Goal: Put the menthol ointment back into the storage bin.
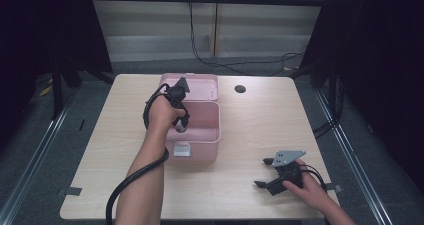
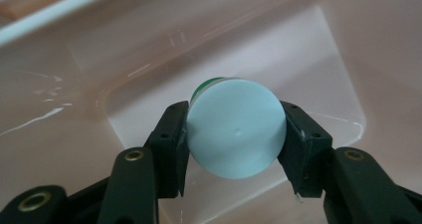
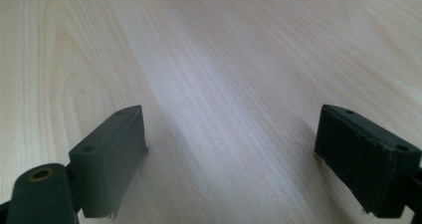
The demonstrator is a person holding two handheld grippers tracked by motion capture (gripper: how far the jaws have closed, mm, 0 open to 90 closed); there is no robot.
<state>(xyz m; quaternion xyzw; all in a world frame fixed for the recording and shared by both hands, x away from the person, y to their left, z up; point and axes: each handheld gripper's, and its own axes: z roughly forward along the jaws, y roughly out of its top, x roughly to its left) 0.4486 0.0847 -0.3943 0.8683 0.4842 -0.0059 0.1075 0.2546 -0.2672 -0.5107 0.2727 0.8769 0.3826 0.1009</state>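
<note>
L gripper [image 2: 234,134] is pinching a small round container [image 2: 234,132], pads pressed on its 2 sides; the pale flat end faces the camera w/ a green edge showing behind it, so prob. a small jar or bottle seen end-on, can't tell which. In the high view the L gripper [image 1: 180,125] points down inside the pink box [image 1: 200,135], hand over the box's near half. R gripper [image 3: 234,154] has its jaws spread wide w/ nothing btwn them, just bare wood of the table [image 3: 224,59]; in the high view it [image 1: 265,172] rests near the table's front R corner, well apart from the box. Step in hand, as I read it: lowering the round container into the box, approx. at the placing stage, item not yet let go. The L gripper view shows it over the box's smooth pink floor, near an inner corner; can't tell if it touches the bottom. Next move calls for setting it down till it bears on the floor, then opening the jaws & lifting straight up so the pads don't drag or tip it. Box contents: apart from the held item, nothing else seen inside in the part that shows. Its lid [image 1: 197,80] stands open at the far side, a white latch [image 1: 181,148] on the front wall. R hand idle, could steady the box if it slides.
</note>
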